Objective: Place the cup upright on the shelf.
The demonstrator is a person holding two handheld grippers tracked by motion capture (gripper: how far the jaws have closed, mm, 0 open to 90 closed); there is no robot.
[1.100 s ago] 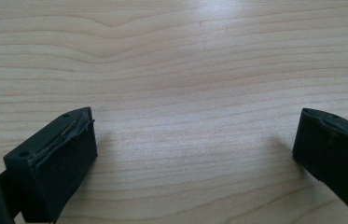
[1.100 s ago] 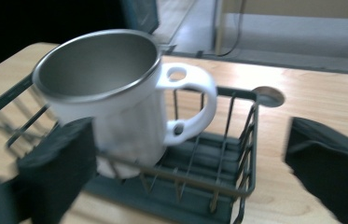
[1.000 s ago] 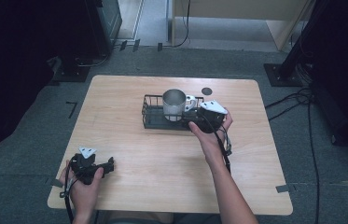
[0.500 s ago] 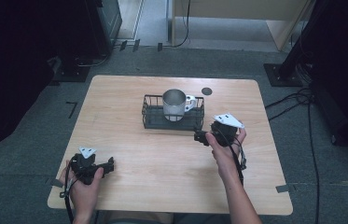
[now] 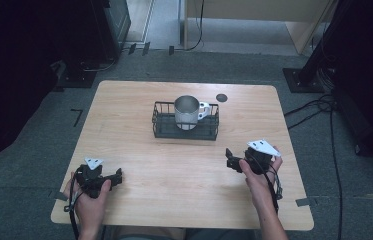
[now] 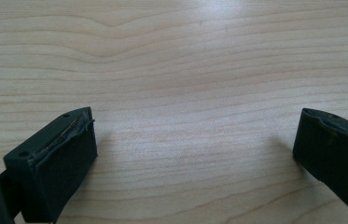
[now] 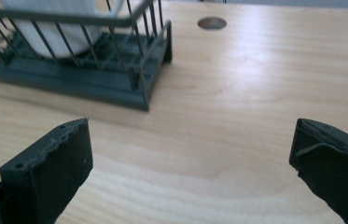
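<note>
Right gripper (image 5: 235, 161) jaws spread wide, nothing between them, just bare worktop (image 7: 255, 93) in the right gripper view. A second ago this gripper was up at the wire basket (image 5: 186, 121), by the mug; now it's pulled back toward the person's side, well apart from the basket, near the right front of the worktop. Left gripper (image 5: 114, 177) jaws also released, empty, over bare wood in the left gripper view; same spot as before, parked near the front left corner. Metal mug (image 5: 187, 111) stands upright inside the basket, white handle pointing right, basket mid-worktop. Small dark round mark (image 5: 221, 97) sits just beyond the basket's right end. Judgement: mug placement into the basket looks finished, right hand retreating to rest; nothing left to grasp.
</note>
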